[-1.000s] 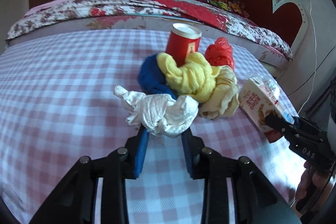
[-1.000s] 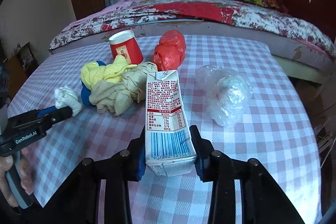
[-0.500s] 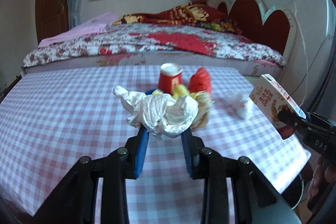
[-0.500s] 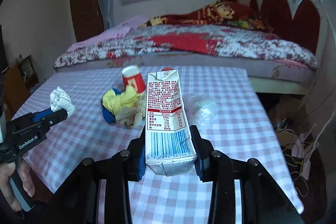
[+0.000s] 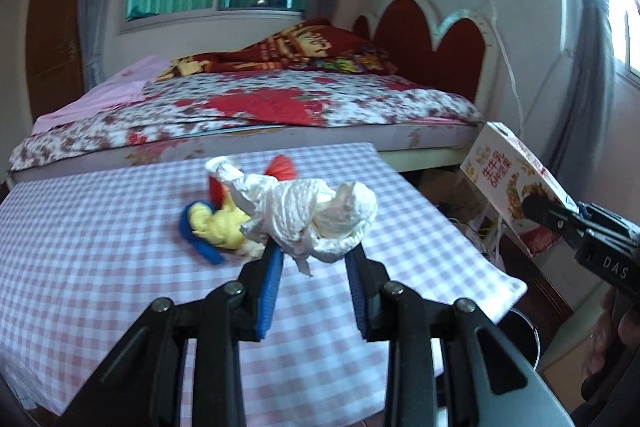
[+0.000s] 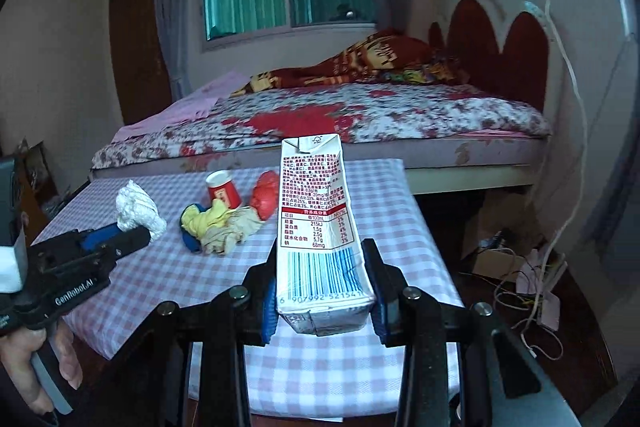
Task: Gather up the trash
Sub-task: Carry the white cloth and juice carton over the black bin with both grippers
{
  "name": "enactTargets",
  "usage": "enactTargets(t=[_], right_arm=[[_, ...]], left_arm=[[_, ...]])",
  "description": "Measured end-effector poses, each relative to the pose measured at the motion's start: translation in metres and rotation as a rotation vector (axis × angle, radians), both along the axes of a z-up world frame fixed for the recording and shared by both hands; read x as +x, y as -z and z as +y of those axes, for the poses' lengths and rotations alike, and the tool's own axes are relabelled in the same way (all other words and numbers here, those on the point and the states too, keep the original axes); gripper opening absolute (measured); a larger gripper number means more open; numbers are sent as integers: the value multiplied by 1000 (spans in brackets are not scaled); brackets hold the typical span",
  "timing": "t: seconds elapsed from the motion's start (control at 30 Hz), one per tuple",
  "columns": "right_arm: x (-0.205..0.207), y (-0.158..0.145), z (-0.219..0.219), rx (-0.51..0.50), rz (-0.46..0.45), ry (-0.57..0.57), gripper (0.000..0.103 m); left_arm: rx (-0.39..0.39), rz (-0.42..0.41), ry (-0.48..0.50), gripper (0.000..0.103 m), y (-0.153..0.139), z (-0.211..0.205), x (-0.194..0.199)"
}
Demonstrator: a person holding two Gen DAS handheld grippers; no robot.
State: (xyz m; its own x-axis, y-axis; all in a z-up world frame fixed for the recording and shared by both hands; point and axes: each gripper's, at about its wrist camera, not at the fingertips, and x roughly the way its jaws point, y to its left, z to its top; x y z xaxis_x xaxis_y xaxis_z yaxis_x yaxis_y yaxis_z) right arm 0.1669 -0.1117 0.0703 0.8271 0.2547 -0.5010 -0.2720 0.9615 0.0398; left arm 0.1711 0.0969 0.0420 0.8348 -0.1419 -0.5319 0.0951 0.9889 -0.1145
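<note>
Trash, two pieces in hand, the rest on the table.

- Milk carton (image 6: pixel 320 227): clamped upright between the pads of the right gripper (image 6: pixel 324 301), clear above the table.
- Crumpled white paper (image 5: pixel 308 219): pinched at its lower folds by the left gripper (image 5: pixel 314 291), likewise in the air.
- Table (image 6: pixel 352 379), pink check cloth: near edge just below both grippers.
- Remaining heap, mid-table: yellow rag (image 6: pixel 206 221), blue piece (image 6: pixel 188 241), beige rag (image 6: pixel 230 233), red paper cup (image 6: pixel 222 189), red bag (image 6: pixel 266 199).
- Metal bin (image 5: pixel 520 331): rim glimpsed under the table's near right corner; likely destination.

Handling advice: keep both grips firm, carry clear of the corner, release over the bin one at a time; paper is lightly held and may slip.

Room: open floor right of the table, though cables (image 6: pixel 520 291) lie there; bed (image 6: pixel 360 115) closes off the far side.
</note>
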Motion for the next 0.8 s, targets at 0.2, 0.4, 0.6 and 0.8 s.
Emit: enactTargets(t=[0.2, 0.4, 0.6, 0.8], right_arm=[[-18, -11, -36, 6, -24, 66, 38], [-34, -13, -74, 15, -32, 133, 38], [-46, -12, -108, 12, -31, 202, 38], [-62, -5, -142, 6, -12, 269, 38]], left_arm=[[-5, -16, 84, 32, -10, -41, -5], [-6, -27, 166, 32, -16, -81, -7], [-1, -34, 235, 32, -17, -120, -10], [-3, -26, 307, 32, -14, -155, -15]])
